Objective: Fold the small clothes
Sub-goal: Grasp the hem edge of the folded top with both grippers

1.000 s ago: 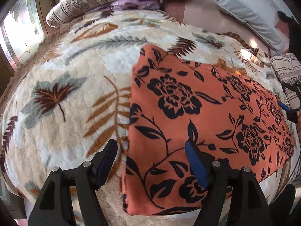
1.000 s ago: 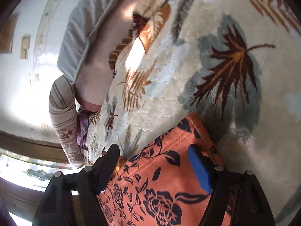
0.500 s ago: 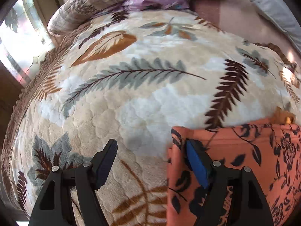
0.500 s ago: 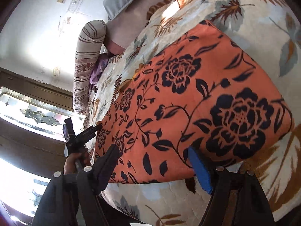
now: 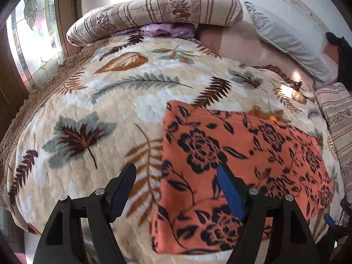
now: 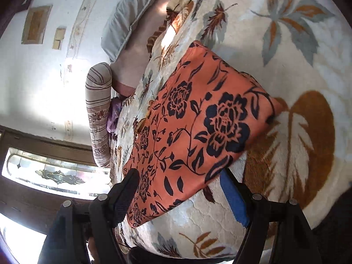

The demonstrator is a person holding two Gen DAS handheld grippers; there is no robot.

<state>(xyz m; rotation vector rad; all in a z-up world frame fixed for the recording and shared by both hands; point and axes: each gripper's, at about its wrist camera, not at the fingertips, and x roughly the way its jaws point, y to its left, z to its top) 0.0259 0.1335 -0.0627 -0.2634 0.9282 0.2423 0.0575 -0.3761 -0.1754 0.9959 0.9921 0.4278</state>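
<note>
Orange floral garment [image 5: 237, 154] lies folded on leaf-print blanket [image 5: 99, 110], near pillows [image 5: 154, 15].

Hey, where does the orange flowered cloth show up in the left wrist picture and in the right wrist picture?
Left wrist view: the orange flowered cloth lies folded flat at lower centre-right, under the open left gripper.
Right wrist view: it runs diagonally through the centre, one edge above the open right gripper.
Shared landmark: the striped bolster at the edge of the leaf-patterned blanket.
</note>
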